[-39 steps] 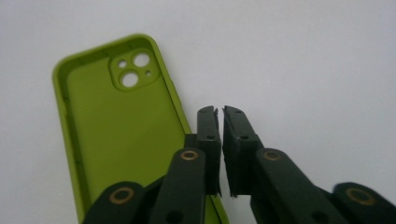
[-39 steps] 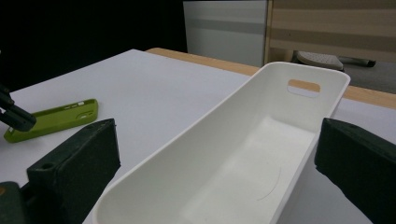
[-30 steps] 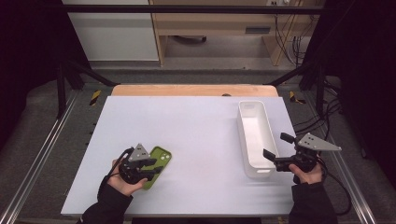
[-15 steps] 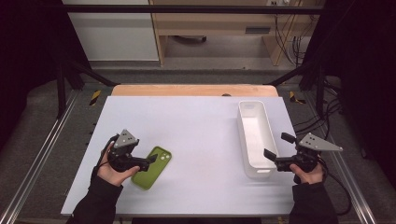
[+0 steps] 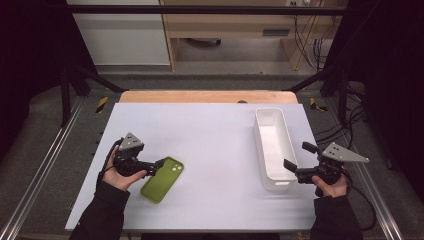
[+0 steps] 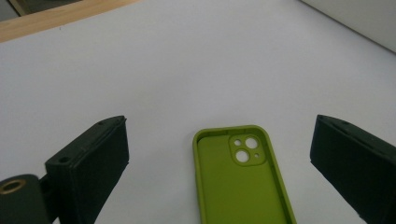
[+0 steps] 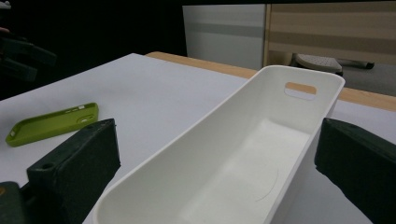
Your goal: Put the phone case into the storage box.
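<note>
Green phone case (image 5: pixel 162 179) lies flat on the white table (image 5: pixel 210 145), open side up, camera cutout at its far end; sits in the near-left part of the table, tilted with the far end leaning right in the high view; nothing holds it. Left gripper (image 5: pixel 159 163) is just beside the case's far-left edge, jaw tips over or at that corner, contact not clear from above; in the left gripper view the case (image 6: pixel 240 175) lies between the two black jaws with bare table on both sides, pads well off it; jaws have just been opening, now spread wide and released, case between them but not gripped. Left hand (image 5: pixel 120 172) wraps the gripper body; grey plate on top.

White bin (image 5: pixel 272 147) stands on the right side of the table, long axis running away from the person, empty inside, slot handle in each end wall. Right gripper (image 5: pixel 296 162) sits at the bin's near right corner, jaws spread apart and gripping nothing; in the right gripper view the bin (image 7: pixel 233 154) runs up between the jaws, near rim low in frame, pads clear of its walls; the case (image 7: pixel 51 123) shows far left on the table, well apart from the bin. Right hand (image 5: pixel 332 185) holds the gripper near the table's right edge.
</note>
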